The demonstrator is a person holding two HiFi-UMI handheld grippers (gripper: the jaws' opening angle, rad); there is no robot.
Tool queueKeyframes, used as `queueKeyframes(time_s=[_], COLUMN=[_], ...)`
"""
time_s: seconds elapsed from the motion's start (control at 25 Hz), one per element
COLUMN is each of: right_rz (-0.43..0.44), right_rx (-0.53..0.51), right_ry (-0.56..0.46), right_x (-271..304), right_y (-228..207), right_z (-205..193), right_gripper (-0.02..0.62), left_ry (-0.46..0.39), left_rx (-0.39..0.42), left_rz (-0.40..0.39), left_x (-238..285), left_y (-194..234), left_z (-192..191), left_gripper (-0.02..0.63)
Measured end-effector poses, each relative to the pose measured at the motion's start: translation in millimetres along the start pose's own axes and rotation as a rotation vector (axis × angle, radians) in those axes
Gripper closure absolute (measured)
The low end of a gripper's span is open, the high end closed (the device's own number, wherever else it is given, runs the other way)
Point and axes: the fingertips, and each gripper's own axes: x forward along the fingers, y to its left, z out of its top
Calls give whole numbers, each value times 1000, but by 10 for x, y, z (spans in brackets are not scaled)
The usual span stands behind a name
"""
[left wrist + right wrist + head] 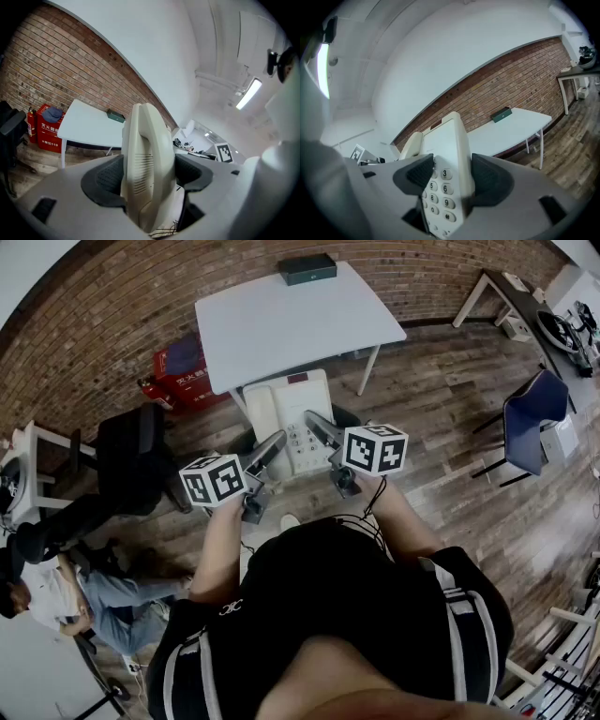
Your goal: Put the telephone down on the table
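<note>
A cream desk telephone with its handset on the cradle is held in the air between both grippers, short of the white table. My left gripper is shut on the telephone's handset side, the dark pads pressing on both faces. My right gripper is shut on the keypad side, with number keys showing between its pads. The white table stands ahead, its top mostly bare.
A dark green box lies at the table's far edge by the brick wall. A red crate and a black office chair stand to the left. A blue chair is on the right. A person sits low at left.
</note>
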Motion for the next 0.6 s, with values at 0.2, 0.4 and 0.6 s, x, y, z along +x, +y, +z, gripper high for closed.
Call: queueKeyframes(time_s=[0.2, 0.4, 0.6], right_rz=[2, 3, 5], right_rx=[10, -5, -9], right_ry=[3, 7, -7], right_x=[26, 33, 31], right_y=[-4, 15, 10], right_z=[-2, 7, 14], right_gripper=[374, 374, 374], left_ry=[-2, -11, -19], left_rx=[-1, -11, -6], left_rz=[3, 6, 3], left_x=[-1, -21, -10], left_y=[19, 27, 19], left_z=[19, 14, 15], left_gripper=[264, 265, 265])
